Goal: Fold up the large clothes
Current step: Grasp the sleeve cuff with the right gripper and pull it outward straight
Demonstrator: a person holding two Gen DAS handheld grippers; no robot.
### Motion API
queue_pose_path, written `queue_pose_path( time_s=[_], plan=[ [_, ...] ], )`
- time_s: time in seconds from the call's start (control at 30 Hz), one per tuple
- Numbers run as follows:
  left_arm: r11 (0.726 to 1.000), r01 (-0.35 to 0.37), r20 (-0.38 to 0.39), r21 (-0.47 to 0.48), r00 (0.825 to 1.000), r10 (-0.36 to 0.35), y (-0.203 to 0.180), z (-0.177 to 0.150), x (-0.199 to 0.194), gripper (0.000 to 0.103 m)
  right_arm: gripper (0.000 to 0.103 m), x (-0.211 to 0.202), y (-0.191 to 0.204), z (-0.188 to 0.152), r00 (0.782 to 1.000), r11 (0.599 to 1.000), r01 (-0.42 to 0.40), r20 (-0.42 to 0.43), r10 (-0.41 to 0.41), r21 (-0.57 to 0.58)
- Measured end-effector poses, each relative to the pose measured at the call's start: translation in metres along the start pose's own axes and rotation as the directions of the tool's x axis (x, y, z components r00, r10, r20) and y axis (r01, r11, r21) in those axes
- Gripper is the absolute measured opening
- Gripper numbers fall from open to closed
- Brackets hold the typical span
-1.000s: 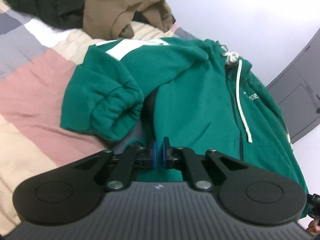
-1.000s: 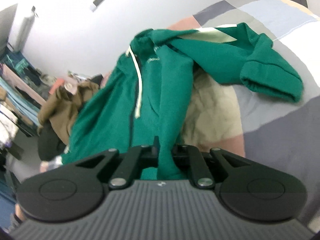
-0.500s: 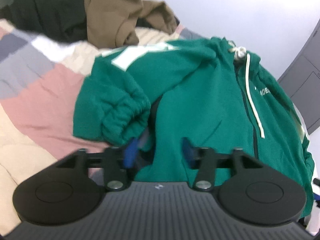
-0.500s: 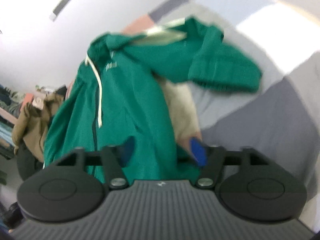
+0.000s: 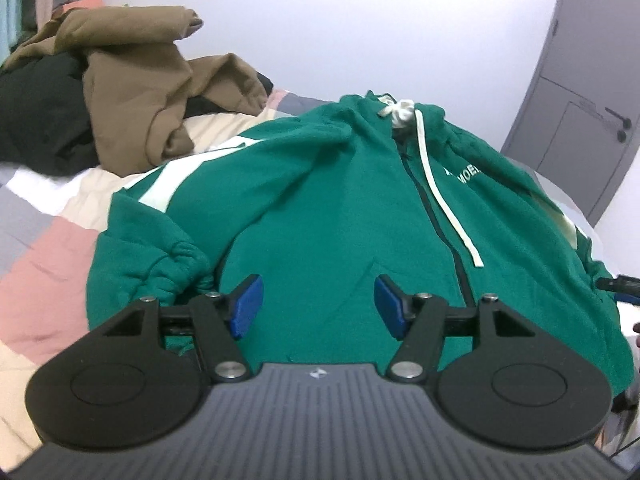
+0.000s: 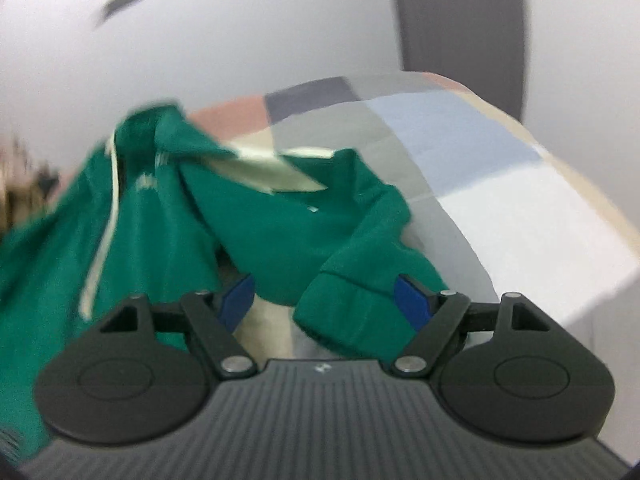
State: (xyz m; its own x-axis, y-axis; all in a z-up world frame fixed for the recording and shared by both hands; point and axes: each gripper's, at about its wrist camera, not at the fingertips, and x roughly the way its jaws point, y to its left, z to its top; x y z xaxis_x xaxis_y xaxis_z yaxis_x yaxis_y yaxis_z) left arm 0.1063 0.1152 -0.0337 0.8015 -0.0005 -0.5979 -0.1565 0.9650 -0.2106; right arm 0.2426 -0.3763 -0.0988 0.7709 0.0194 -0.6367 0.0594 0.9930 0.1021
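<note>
Just ahead of the left hand-held gripper (image 5: 316,304), a green zip hoodie (image 5: 328,216) lies spread front-up on a bed w/ a patchwork cover (image 5: 44,264) in pink, cream & grey blocks. The left gripper's 2 blue pads (image 5: 246,306) stand wide apart and are opening further; hoodie fabric shows in the gap beyond them, but neither pad presses on it, so nothing is held. To that gripper's left, a cuffed green sleeve (image 5: 148,264) w/ a pale stripe is folded in beside the body. Ahead & to the right, the dark zip and a white drawcord (image 5: 444,196) run from the hood end toward the gripper; white lettering sits right of the zip, only partly readable. Far ahead-left, a brown garment (image 5: 148,84) is heaped over dark clothes (image 5: 40,116) near the wall. A grey door (image 5: 576,108) stands far right.

The right wrist view is blurred. The right hand-held gripper (image 6: 326,300) is also wide and opening, gripping nothing. The other sleeve's cuff (image 6: 352,308) lies between its blue pads (image 6: 412,302), nearer the right pad; can't tell if it touches. The hoodie body stretches off ahead-left of this gripper, pale bed cover squares ahead-right.
</note>
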Motion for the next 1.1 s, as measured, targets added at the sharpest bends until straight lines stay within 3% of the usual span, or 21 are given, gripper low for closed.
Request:
queue_pose_path(
  time_s=[0.17, 0.37, 0.43, 0.53, 0.6, 0.67, 0.77, 0.9, 1.1],
  plan=[
    [1.000, 0.005, -0.024, 0.012, 1.000, -0.005, -0.002, -0.005, 0.012, 0.067, 0.079, 0.036, 0.003, -0.013, 0.990, 0.968, 0.115, -0.050, -0.129, -0.222],
    [0.999, 0.022, -0.021, 0.032, 1.000, -0.021, -0.004, -0.006, 0.017, 0.067, 0.080, 0.045, 0.009, -0.023, 0.990, 0.901, 0.106, -0.041, -0.136, -0.421],
    [0.999, 0.017, -0.026, 0.036, 1.000, -0.016, -0.003, -0.007, 0.019, 0.067, 0.071, 0.042, 0.005, -0.023, 0.992, 0.895, 0.091, -0.038, -0.120, -0.437],
    [1.000, 0.020, -0.030, 0.023, 0.999, -0.019, -0.001, -0.007, 0.019, 0.067, 0.042, 0.025, -0.013, -0.015, 0.995, 0.944, 0.101, 0.013, -0.102, -0.314],
    [1.000, 0.027, -0.028, 0.016, 0.999, -0.026, -0.001, -0.007, 0.019, 0.067, 0.037, 0.011, -0.038, -0.001, 0.995, 0.984, 0.085, 0.065, -0.075, -0.154],
    [0.999, 0.027, -0.023, 0.018, 0.999, -0.026, -0.002, -0.006, 0.021, 0.067, 0.036, 0.003, -0.066, 0.014, 0.992, 0.999, 0.044, 0.115, -0.043, -0.007],
    [1.000, 0.022, -0.019, 0.016, 1.000, -0.021, -0.003, -0.005, 0.024, 0.067, 0.035, -0.005, -0.110, 0.038, 0.981, 0.988, 0.029, 0.186, -0.057, 0.152],
    [1.000, 0.009, -0.019, 0.003, 1.000, -0.009, -0.006, -0.001, 0.030, 0.067, 0.031, 0.001, -0.167, 0.072, 0.969, 0.945, 0.044, 0.218, -0.120, 0.324],
    [1.000, -0.018, -0.019, -0.010, 1.000, 0.018, -0.015, 0.010, 0.045, 0.067, 0.028, 0.026, -0.224, 0.122, 0.964, 0.900, 0.078, 0.199, -0.178, 0.428]
  ],
)
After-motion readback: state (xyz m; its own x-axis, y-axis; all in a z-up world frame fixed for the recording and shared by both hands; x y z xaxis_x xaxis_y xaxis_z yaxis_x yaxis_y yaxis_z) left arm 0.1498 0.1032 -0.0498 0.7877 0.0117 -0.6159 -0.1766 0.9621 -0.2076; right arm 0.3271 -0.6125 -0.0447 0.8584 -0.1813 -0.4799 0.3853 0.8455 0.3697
